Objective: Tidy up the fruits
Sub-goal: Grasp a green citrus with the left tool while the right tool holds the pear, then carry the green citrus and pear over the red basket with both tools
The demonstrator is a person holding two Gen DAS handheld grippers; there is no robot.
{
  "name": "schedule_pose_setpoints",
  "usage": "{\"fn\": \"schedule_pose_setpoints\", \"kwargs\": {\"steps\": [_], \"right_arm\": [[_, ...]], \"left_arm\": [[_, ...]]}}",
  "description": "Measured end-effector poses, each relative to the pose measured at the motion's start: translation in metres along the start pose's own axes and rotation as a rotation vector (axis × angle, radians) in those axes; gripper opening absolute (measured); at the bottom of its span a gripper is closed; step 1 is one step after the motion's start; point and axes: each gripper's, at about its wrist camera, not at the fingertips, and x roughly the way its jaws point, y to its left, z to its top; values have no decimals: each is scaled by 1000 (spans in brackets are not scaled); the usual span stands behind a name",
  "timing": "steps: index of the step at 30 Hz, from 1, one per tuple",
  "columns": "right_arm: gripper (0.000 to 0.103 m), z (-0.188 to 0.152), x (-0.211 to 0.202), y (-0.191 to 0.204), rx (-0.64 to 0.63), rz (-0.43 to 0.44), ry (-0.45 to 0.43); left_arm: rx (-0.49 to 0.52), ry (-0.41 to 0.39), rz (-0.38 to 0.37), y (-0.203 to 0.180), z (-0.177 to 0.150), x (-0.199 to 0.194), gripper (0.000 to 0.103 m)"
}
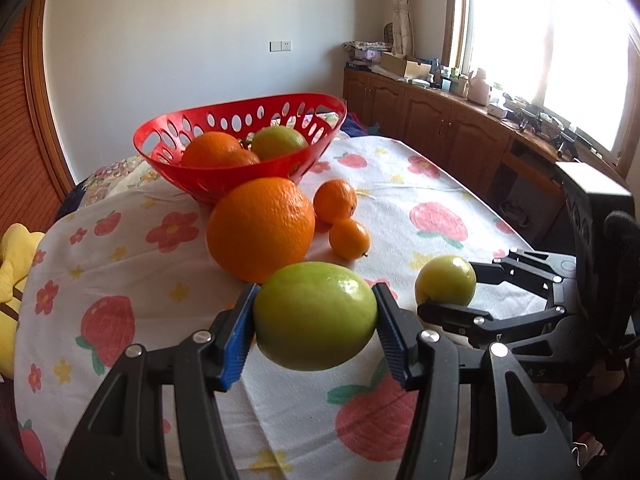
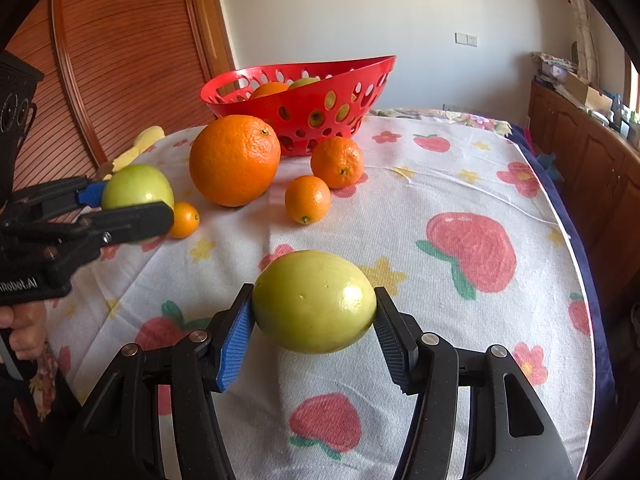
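At the bottom centre of the left wrist view, the left gripper is closed on a green apple, both pads pressed against its sides; whether the fruit is lifted off the cloth or resting on it is hard to tell from this angle. The right wrist view shows the same arrangement lower centre: the right gripper clamps a yellow-green apple between its pads, low over the cloth-covered desk.

Further up the frame, loose fruit waits on the desk: a large orange left of centre, a mandarin and a smaller one near it, and a tiny orange fruit at the left, partly hidden behind the other gripper.

At the upper centre stands the red basket, touching or just behind the large orange, holding at least one orange and a green fruit.

As a judgement, the task is partly done: a few fruits are in, two apples are in hand for delivery, and four citrus remain.
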Motion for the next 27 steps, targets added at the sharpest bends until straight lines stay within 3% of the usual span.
{"fn": "schedule_pose_setpoints", "kwargs": {"steps": [10, 27], "right_arm": [[59, 8, -8, -1, -13, -23, -13], [59, 117, -14, 0, -145, -11, -123]], "left_arm": [[-2, -57, 8, 12, 17, -18, 55], [-27, -127, 45, 61, 62, -13, 55]]}}
